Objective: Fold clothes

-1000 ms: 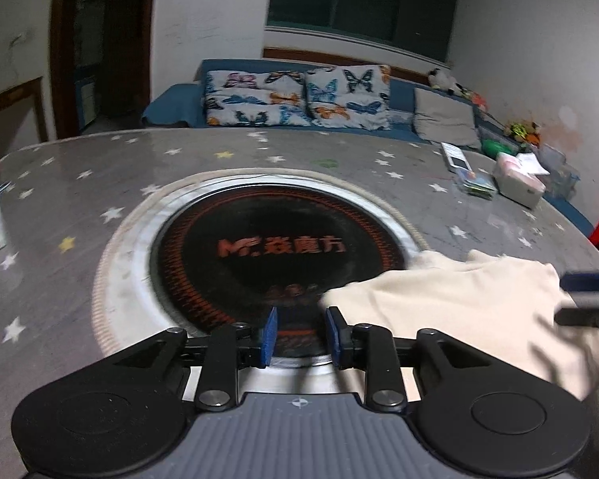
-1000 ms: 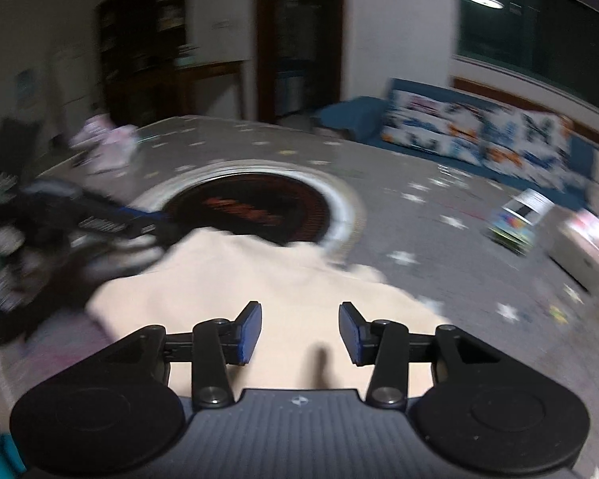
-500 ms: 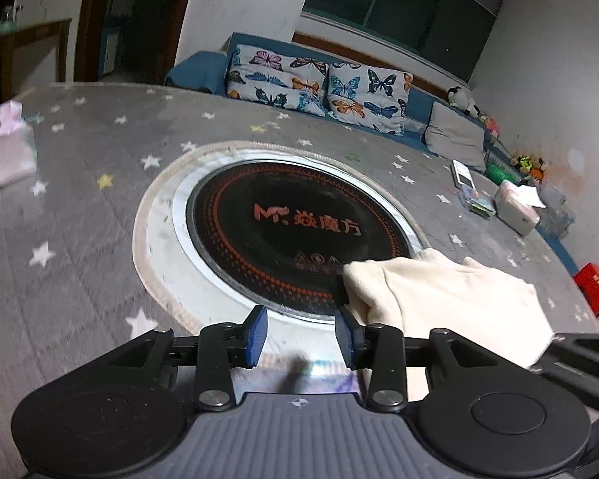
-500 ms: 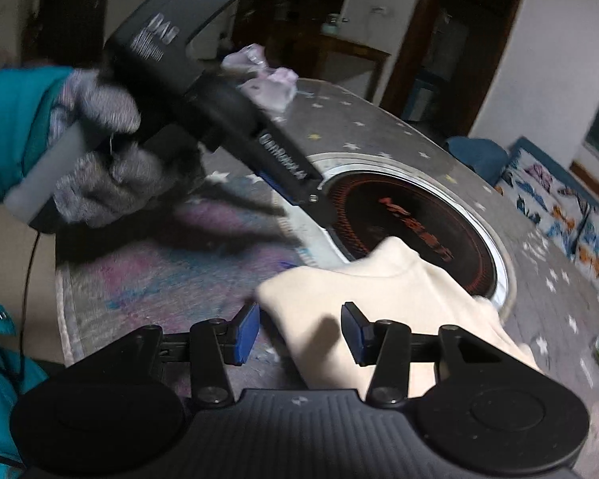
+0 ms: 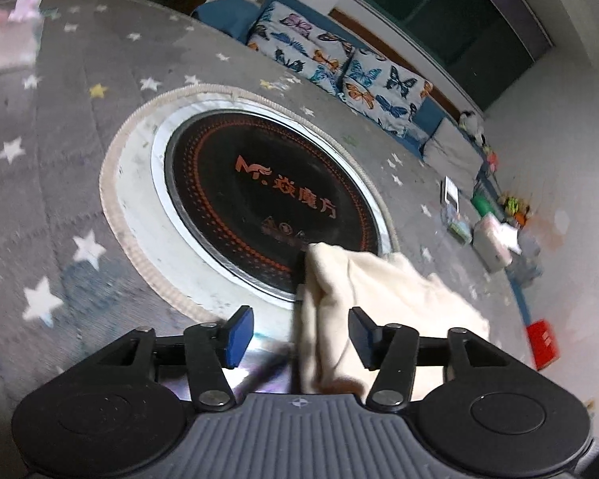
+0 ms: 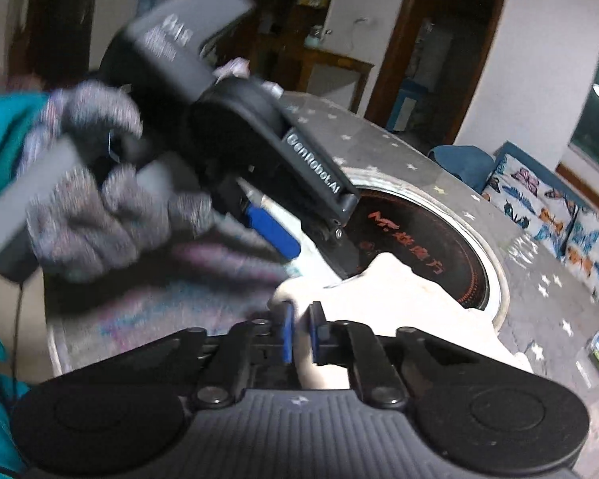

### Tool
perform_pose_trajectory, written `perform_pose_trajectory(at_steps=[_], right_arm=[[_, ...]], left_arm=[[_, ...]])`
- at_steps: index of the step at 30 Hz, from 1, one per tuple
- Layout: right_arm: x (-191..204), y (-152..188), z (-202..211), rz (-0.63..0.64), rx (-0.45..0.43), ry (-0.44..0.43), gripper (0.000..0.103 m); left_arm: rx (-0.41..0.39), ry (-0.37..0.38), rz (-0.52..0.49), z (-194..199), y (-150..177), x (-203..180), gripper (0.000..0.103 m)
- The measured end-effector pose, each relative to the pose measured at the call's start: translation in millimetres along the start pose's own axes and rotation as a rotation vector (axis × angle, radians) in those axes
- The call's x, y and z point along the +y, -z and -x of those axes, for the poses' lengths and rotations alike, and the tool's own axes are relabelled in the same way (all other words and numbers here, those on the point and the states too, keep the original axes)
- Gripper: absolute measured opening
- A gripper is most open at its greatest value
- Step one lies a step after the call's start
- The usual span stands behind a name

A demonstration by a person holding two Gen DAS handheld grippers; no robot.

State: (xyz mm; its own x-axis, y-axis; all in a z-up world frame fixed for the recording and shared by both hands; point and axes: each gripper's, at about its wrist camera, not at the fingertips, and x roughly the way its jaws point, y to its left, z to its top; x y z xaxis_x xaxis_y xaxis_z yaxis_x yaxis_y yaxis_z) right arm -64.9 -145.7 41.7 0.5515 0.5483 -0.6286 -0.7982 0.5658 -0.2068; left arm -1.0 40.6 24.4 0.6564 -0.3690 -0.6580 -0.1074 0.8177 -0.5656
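Around the work spot: round table (image 5: pixel 60 183) w/ grey star-print cover, and set in its middle a black round cooktop (image 5: pixel 259 199) w/ orange lettering and a pale ring round it. Beyond the far edge, a blue sofa w/ butterfly cushions (image 5: pixel 339 68); at the table's right rim, small boxes and clutter (image 5: pixel 491 235), too blurred to name. A pink-white packet (image 5: pixel 4 40) lies at the far left edge.

Cream garment (image 5: pixel 379 291) lies bunched at the near side, its top corner overlapping the cooktop's rim, rest on the cover toward the right. In the right wrist view the left gripper's body blocks much of the table's left part.

Room: wide bare cover to the left and far side of the cooktop; near edge is close behind the garment.

Left gripper (image 5: pixel 301 333) points down at a slant, rolled to one side; jaws have just been opening and stand apart, a fold of garment between them, nearer the right pad, neither pad pressing it. In the right wrist view it's held by a hand in a grey knit glove (image 6: pixel 96 215), teal sleeve (image 6: pixel 4 139) behind.

Right gripper (image 6: pixel 299 333) also slants down; jaws have just closed and are pinched together on the garment's near-left edge, cloth bulging above the blue pads (image 6: pixel 286 335).
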Motion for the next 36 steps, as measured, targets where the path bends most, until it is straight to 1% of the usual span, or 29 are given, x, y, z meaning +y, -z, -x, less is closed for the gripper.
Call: perform_pose_trajectory(at_steps=[4,8,14,17,19,20,21,22,24,25,27,28,30,31,34,35,36], right_arm=[[-13.9,-0.4,12.3,-0.080,-0.033,-0.023,0.005],[-24.7,3.5,24.6,-0.131,-0.059,-0.029,0.005],[-34.3,6.2,31.9,-0.172,-0.086,-0.037,0.005],[-34.6,7.9,33.2,-0.176,-0.093,-0.047,0.005],[-34.2,9.0,32.7,-0.181,-0.096,-0.053,0.005],[-33.9,9.6,32.6,-0.183,-0.097,-0.057,0.005],[-33.0,10.4,33.5,-0.184,-0.097,-0.060,0.005],[-32.1,11.2,34.4,-0.185,-0.097,-0.063,0.005],[-30.6,12.7,35.1,-0.187,-0.096,-0.069,0.005],[-30.5,13.2,34.1,-0.189,-0.091,-0.076,0.005],[-31.7,15.3,33.4,-0.204,-0.085,-0.079,0.008],[-32.7,16.6,33.4,-0.214,-0.082,-0.079,0.008],[-36.9,20.1,38.1,-0.241,-0.086,-0.070,0.014],[-39.4,21.9,40.6,-0.255,-0.088,-0.064,0.014],[-52.8,30.9,50.8,-0.308,-0.088,-0.016,0.020],[-61.2,38.0,55.5,-0.342,-0.081,0.019,0.023],[-69.6,45.1,60.2,-0.376,-0.074,0.053,0.024]], left_arm=[[0.014,0.016,0.100,-6.6,-3.3,2.0,0.063],[0.019,0.033,0.167,-9.8,-2.0,1.1,0.064],[0.034,0.056,0.258,-17.5,1.3,-3.6,0.067],[0.051,0.086,0.296,-23.4,3.3,-6.0,0.067],[0.061,0.104,0.313,-27.4,4.5,-7.5,0.065],[0.064,0.112,0.324,-29.2,5.0,-7.5,0.063],[0.066,0.115,0.336,-31.1,5.1,-6.7,0.052],[0.075,0.118,0.350,-33.7,5.5,-4.9,0.046],[0.094,0.123,0.379,-38.9,7.0,0.0,0.025],[0.097,0.123,0.388,-40.5,8.4,2.3,0.021],[0.093,0.125,0.396,-40.8,10.4,5.7,0.019],[0.089,0.125,0.396,-40.0,11.0,6.9,0.019],[0.080,0.120,0.395,-38.5,10.9,8.3,0.018],[0.076,0.117,0.395,-37.9,10.5,9.1,0.018],[0.067,0.107,0.374,-36.1,9.3,8.6,0.018],[0.062,0.103,0.361,-35.8,9.4,7.3,0.018],[0.057,0.099,0.348,-35.5,9.5,6.0,0.018]])
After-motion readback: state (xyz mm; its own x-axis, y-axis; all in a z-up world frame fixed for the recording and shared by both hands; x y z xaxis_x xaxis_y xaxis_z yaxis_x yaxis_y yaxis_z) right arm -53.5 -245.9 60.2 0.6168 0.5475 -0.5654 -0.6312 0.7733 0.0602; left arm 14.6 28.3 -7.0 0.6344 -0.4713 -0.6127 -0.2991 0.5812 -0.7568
